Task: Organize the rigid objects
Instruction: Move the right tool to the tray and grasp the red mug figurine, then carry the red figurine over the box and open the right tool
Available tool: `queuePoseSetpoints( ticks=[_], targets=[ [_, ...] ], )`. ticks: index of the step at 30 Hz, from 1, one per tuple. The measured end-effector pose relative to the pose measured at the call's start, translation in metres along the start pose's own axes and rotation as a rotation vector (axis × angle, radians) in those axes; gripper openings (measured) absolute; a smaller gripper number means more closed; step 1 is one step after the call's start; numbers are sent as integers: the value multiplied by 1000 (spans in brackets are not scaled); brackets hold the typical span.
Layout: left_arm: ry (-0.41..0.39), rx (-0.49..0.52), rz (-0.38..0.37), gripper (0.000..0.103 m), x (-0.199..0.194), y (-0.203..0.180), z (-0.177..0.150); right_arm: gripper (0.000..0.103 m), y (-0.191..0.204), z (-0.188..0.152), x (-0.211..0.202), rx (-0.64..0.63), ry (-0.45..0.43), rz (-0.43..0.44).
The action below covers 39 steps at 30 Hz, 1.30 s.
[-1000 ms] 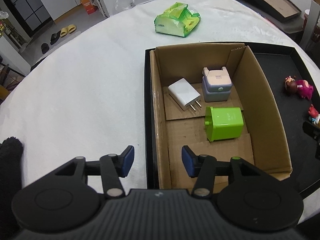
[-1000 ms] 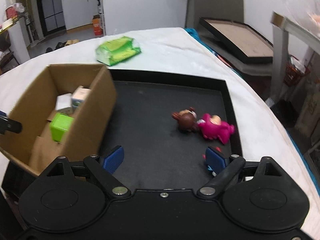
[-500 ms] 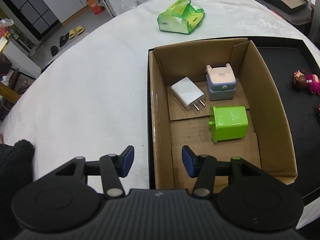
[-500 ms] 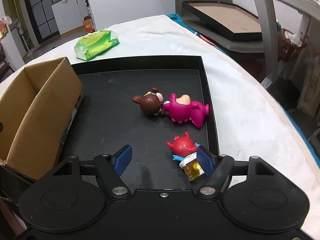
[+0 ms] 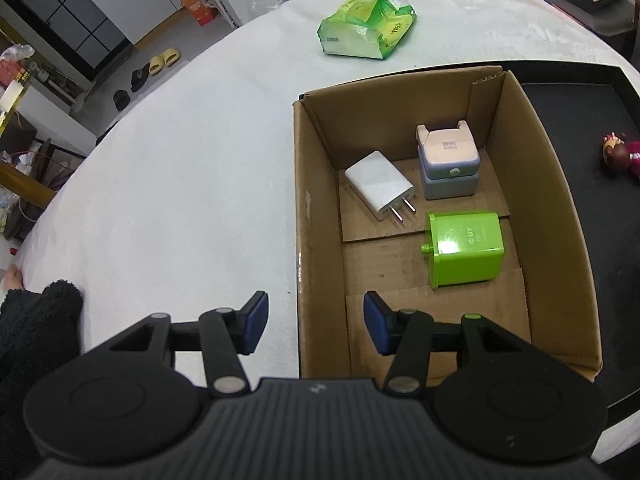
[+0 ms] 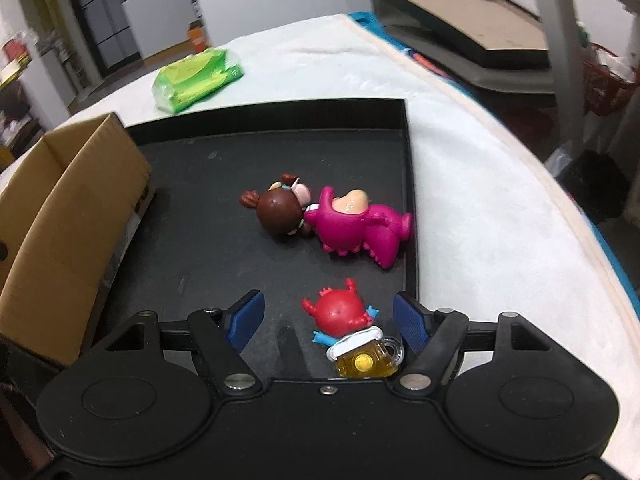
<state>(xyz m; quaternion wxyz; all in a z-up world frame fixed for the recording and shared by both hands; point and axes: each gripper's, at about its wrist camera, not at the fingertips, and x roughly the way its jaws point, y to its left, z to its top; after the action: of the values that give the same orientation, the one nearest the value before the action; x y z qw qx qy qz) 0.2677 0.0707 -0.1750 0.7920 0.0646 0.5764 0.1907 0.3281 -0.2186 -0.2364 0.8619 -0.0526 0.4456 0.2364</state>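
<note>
red crab figure (image 6: 340, 314) lies on the black tray (image 6: 200, 216) between the parted jaws of the right gripper (image 6: 326, 322), untouched; pick-up step, next closing squarely on it; left gripper (image 5: 314, 322) hangs parted and empty over the cardboard box (image 5: 316, 216) rim.

A brown cardboard box (image 5: 316, 208) holds a white plug charger (image 5: 378, 184), a lime-green charger (image 5: 466, 248) and a pale pink-and-lilac one (image 5: 448, 162). On the black tray (image 6: 208, 248) lie a magenta figurine (image 6: 360, 226), a brown-headed one (image 6: 280, 212) and a red crab with a yellow mug (image 6: 348, 324). A green packet (image 5: 366, 24) lies on the white cloth (image 5: 180, 180), upper middle.
</note>
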Motion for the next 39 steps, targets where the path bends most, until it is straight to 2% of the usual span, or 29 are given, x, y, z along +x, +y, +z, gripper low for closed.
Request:
queuePoseSetpoints(
  ticks=[4, 8, 10, 12, 19, 27, 28, 30, 39],
  targets=[
    [8, -6, 4, 51, 1, 0, 2, 71, 1, 0, 2, -58, 11, 17],
    [6, 1, 9, 51, 1, -2, 2, 70, 1, 0, 0, -62, 22, 17],
    [4, 4, 11, 51, 1, -3, 2, 66, 1, -1, 0, -52, 34, 29],
    [0, 6, 10, 51, 0, -3, 2, 57, 1, -2, 0, -42, 62, 31],
    [-12, -2, 0, 51, -3, 0, -1, 56, 7, -13, -6, -32, 99, 38],
    [-33, -9, -21, 51, -7, 4, -2, 55, 12, -5, 1, 26, 114, -33],
    [-37, -11, -25, 51, -8, 4, -3, 53, 14, -5, 1, 21, 119, -38],
    [-42, -16, -33, 51, -9, 6, -3, 39, 17, -3, 1, 12, 131, -53],
    [-67, -36, -91, 51, -10, 15, -6, 38, 43, 7, -15, -17, 109, -94]
  ],
)
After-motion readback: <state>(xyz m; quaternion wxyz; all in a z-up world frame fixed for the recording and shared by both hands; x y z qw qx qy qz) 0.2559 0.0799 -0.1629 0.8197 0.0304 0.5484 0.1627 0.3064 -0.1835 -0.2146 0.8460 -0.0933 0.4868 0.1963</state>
